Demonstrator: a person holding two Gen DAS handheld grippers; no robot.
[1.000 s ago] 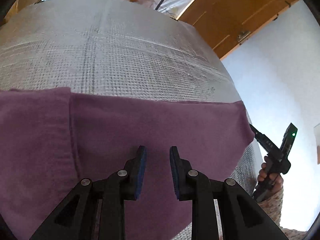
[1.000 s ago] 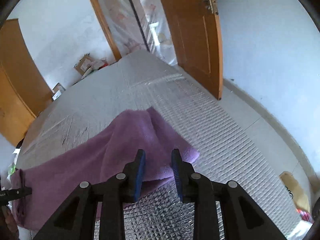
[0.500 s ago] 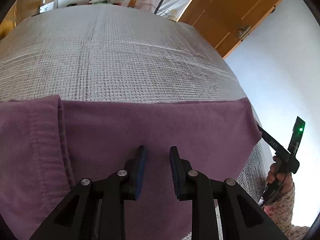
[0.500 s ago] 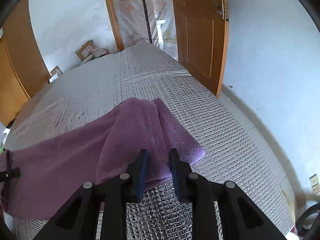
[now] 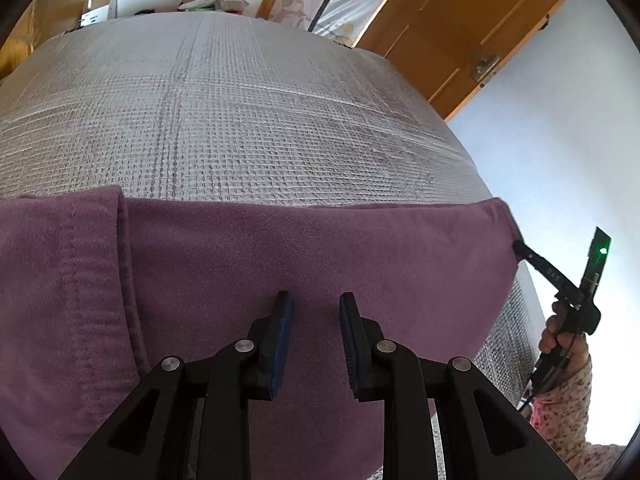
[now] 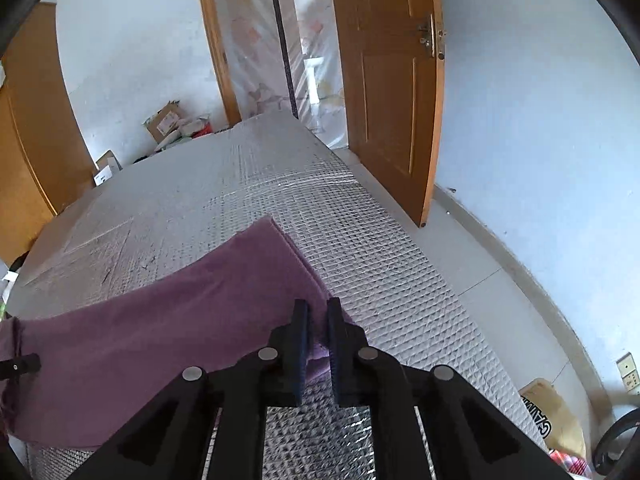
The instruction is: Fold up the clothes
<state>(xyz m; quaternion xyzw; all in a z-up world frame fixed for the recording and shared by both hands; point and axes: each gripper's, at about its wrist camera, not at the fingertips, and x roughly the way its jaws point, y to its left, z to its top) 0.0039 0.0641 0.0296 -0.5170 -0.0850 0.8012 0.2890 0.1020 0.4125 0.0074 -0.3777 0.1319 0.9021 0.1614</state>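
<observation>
- Lying flat along the near edge of the silver quilted mat (image 5: 248, 120), the purple garment (image 5: 320, 248) runs its long axis crosswise, from one gripper to the other, with its far edge straight and the bare mat stretching away beyond it.
- At its left end a hemmed flap (image 5: 60, 280) is doubled over the main panel; at its right end the cloth narrows to a corner near the mat's side edge.
- The right gripper (image 6: 318, 332) sits at that right-hand corner, pointing steeply down; its jaws have just been closing and now stand narrow, with a ridge of purple cloth between the blue pads. Whether the pads already press the fabric is hard to judge from this angle, though it looks like a pinch.
- The left gripper (image 5: 316, 340) hangs over the middle of the garment's near part, jaws parted and holding nothing, the cloth lying directly below and ahead of its tips.
- The right hand (image 5: 560, 336) is thus the one engaged at the end; the left is nearer the flap end but not yet on an edge.
- The coming move probably turns on the garment's length: a fold would carry the right-hand end across toward the left along that axis.
</observation>
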